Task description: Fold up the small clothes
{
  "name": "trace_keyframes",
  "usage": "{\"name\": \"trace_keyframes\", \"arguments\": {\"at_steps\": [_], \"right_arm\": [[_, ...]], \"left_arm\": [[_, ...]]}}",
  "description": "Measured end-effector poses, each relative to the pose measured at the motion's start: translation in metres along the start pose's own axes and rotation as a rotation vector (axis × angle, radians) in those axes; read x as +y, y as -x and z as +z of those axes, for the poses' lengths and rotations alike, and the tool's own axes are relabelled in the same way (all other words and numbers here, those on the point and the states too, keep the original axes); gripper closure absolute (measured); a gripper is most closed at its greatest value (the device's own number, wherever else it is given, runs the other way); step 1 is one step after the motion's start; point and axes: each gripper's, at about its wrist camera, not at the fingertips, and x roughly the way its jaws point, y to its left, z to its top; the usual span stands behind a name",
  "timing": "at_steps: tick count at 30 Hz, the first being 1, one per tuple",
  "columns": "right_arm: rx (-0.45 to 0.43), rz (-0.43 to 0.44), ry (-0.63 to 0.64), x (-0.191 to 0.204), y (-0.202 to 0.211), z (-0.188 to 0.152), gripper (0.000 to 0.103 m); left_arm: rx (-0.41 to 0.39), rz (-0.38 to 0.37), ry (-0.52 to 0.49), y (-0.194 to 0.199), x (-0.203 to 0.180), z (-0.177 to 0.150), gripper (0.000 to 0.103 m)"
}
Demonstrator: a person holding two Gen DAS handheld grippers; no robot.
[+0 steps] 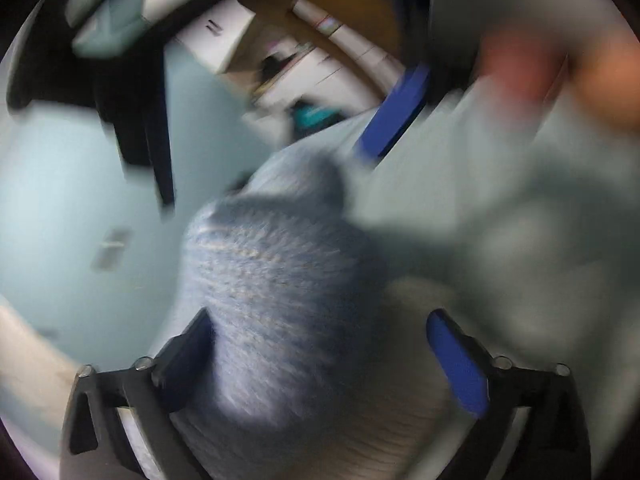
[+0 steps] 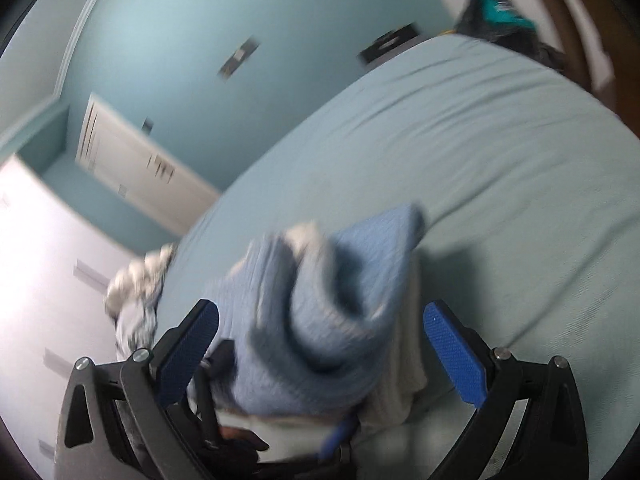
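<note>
blur: your left wrist view smears everything beyond the pads | hidden: blue knit garment (image 2: 320,320) covers whatever lies beneath it | unreadable: dark heap (image 2: 500,16) far ahead of your right tool

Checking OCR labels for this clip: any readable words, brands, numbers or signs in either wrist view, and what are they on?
None readable.
Wall plates: motion-blurred, no legible marking.
White door: dark streaks only, no text.
Blue knit garment: no tag or print visible.
Teal item past the bed: too blurred to tell.
Left view: smeared throughout; nothing legible.
</note>
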Motion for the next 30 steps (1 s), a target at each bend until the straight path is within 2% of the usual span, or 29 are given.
{"name": "trace_keyframes", "arguments": {"at_steps": [3, 5, 6, 8, 9, 10, 13, 14, 17, 18, 20, 22, 24, 25, 26, 27, 29, 30], "right_arm": [[0.11, 0.005, 0.049, 0.004, -0.015, 0.005, 0.002], [0.178, -0.038, -0.004, -0.01, -0.03, 0.01, 0.002], [0.214, -0.03, -0.07, -0.027, -0.039, 0.006, 0.001], [0.253, 0.022, -0.212, -0.043, -0.041, 0.003, 0.001], [0.244, 0.054, -0.253, -0.049, -0.036, 0.003, 0.001], [0.214, 0.076, -0.266, -0.049, -0.029, 0.005, 0.001], [0.138, 0.131, -0.309, -0.052, -0.015, 0.002, 0.001], [0.136, 0.157, -0.34, -0.055, -0.017, 0.0, 0.001], [0.157, 0.227, -0.451, -0.066, -0.034, -0.009, 0.001], [0.16, 0.243, -0.481, -0.068, -0.041, -0.012, 0.001], [0.154, 0.248, -0.488, -0.068, -0.049, -0.011, 0.001], [0.153, 0.251, -0.465, -0.066, -0.051, -0.012, 0.002], [0.174, 0.24, -0.402, -0.053, -0.056, -0.013, 0.03], [0.17, 0.214, -0.369, -0.049, -0.055, -0.015, 0.035], [0.159, 0.197, -0.344, -0.044, -0.051, -0.016, 0.046], [0.148, 0.177, -0.312, -0.038, -0.043, -0.017, 0.049], [0.11, 0.157, -0.249, -0.023, -0.021, -0.023, 0.05], [0.104, 0.145, -0.218, -0.017, -0.018, -0.027, 0.05]], "left_arm": [[-0.02, -0.166, 0.002, 0.023, 0.017, -0.004, 0.0], [0.0, -0.267, 0.004, 0.042, 0.033, -0.007, 0.0], [0.006, -0.303, 0.008, 0.052, 0.04, -0.011, 0.0], [-0.009, -0.311, 0.074, 0.079, 0.069, -0.019, 0.0], [-0.004, -0.303, 0.118, 0.084, 0.084, -0.019, 0.0], [0.013, -0.285, 0.178, 0.091, 0.101, -0.023, 0.0], [0.095, -0.172, 0.451, 0.094, 0.165, -0.043, 0.0], [0.142, -0.136, 0.603, 0.091, 0.192, -0.059, 0.0], [0.19, -0.114, 0.971, 0.076, 0.241, -0.114, 0.0], [0.221, -0.099, 1.055, 0.068, 0.25, -0.129, 0.0], [0.297, -0.078, 1.133, 0.05, 0.252, -0.158, 0.0], [0.349, -0.107, 1.159, 0.035, 0.242, -0.18, 0.0], [0.383, -0.215, 1.206, 0.019, 0.235, -0.2, 0.0], [0.378, -0.224, 1.25, 0.017, 0.237, -0.203, 0.0], [0.368, -0.239, 1.295, 0.016, 0.241, -0.21, 0.0], [0.361, -0.28, 1.363, 0.015, 0.241, -0.217, 0.0], [0.364, -0.378, 1.51, 0.011, 0.238, -0.24, 0.0], [0.365, -0.405, 1.561, 0.007, 0.232, -0.247, 0.0]]}}
